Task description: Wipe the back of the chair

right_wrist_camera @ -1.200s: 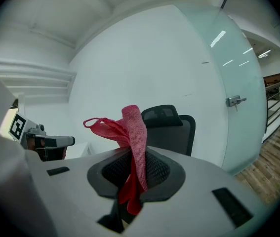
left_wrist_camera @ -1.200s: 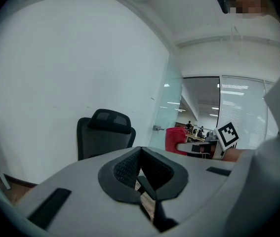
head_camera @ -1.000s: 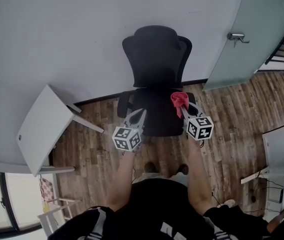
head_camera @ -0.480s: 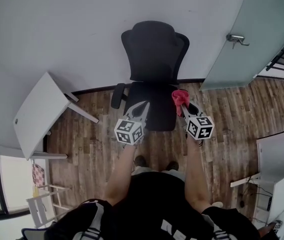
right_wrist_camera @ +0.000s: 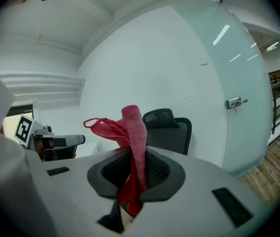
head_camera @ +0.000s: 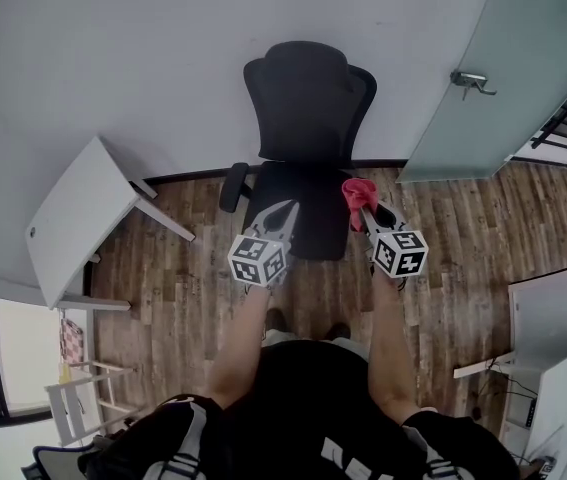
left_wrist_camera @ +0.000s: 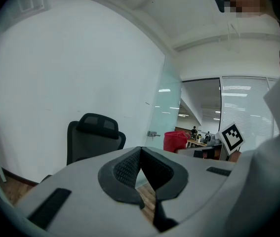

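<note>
**A:** Head view first. Where's the chair?
**B:** The black chair stands at your twelve o'clock, near the white wall. Your left gripper shows over the seat's left edge at eleven. Your right gripper is at one, with the red cloth bunched at its tip.
**A:** And the left gripper view?
**B:** Your jaws meet, pads touching, with nothing between them. The chair's back sits at ten o'clock from them.
**A:** Right gripper view?
**B:** Your jaws are clamped on the cloth. A fold rises above them and a tail droops below. The chair shows beyond at one o'clock, apart from the cloth.
</note>
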### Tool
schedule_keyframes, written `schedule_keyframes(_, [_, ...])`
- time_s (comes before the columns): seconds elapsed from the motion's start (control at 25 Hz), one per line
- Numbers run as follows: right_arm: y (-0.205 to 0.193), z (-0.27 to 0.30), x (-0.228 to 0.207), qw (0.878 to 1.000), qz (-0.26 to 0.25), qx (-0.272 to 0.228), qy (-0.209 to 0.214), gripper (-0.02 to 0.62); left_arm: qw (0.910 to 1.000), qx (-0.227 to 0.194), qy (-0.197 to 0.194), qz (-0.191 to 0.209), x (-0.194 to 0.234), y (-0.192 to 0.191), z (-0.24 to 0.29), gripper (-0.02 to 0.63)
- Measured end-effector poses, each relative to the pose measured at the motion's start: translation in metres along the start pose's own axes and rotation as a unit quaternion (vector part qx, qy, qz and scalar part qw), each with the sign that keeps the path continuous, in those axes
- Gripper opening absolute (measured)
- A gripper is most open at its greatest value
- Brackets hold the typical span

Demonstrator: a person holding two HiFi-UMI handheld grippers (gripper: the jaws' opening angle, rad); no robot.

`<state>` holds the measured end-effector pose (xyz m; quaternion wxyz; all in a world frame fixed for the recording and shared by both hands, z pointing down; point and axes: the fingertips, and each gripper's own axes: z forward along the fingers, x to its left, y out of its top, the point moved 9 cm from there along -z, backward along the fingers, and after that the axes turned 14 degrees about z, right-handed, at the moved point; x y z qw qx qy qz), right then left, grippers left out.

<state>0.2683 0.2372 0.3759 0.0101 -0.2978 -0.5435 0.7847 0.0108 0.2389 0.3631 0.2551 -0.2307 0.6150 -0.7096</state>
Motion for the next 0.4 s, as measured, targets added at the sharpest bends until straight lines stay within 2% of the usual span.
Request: schedule_keyframes(0.4, [0.0043,-0.0023,0.0040,1.000,-0.002,-0.002,0.006,0.067,1.0000,-0.006,0.004,-0.003,-0.0009,0.0023,-0.0061,0.025])
